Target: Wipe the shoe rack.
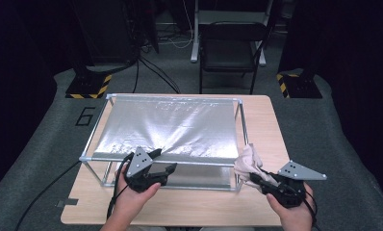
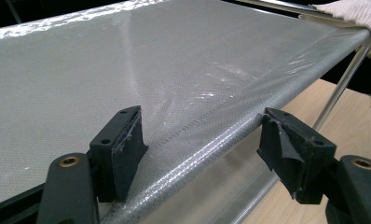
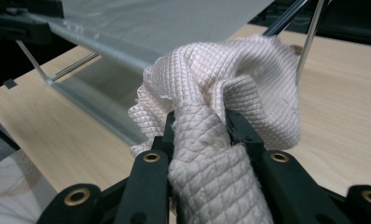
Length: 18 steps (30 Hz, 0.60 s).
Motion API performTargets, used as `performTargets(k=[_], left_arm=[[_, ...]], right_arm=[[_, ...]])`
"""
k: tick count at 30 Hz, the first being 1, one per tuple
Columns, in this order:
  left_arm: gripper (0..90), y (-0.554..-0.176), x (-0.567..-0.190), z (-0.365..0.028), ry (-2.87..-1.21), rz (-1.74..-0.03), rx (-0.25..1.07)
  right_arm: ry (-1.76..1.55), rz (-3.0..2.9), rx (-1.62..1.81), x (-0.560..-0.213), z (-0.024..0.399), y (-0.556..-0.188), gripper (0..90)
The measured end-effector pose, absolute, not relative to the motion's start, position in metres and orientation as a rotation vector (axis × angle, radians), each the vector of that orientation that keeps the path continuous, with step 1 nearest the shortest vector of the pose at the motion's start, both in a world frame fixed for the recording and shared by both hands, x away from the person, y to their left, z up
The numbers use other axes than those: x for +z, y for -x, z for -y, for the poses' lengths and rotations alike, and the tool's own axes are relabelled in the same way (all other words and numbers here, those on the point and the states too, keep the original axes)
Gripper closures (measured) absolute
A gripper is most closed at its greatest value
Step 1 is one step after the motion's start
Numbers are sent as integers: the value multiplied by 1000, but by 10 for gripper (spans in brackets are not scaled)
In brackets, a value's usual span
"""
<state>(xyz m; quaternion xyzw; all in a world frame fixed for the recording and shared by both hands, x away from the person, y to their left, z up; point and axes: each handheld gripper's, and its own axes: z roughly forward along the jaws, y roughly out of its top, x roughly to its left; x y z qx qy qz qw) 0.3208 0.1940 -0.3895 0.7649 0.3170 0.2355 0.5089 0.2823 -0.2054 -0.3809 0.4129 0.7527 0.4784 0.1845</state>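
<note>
On the grey floor mat (image 1: 59, 130) beyond the wooden table (image 1: 189, 207) a "6" (image 1: 85, 116) is marked. At the near rail of the mesh-topped metal rack (image 1: 165, 127), the left gripper (image 1: 160, 163) stands with jaws spread wide, holding nothing. The right gripper (image 1: 258, 180) pinches a bunched cream waffle-weave cloth (image 1: 248, 163) at the rack's near right corner.

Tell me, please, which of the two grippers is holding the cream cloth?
The right gripper, at the frame's near right corner: its jaws pinch the quilted cream cloth. The left gripper holds nothing, its jaws open astride the near rail.
</note>
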Motion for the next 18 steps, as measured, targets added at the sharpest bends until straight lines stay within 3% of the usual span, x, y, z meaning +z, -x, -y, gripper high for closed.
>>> performTargets(k=[18], left_arm=[[306, -321, -390, -195, -1837, -765, 559]], right_arm=[[-1236, -2111, 1294, -425, 195, -293, 655]])
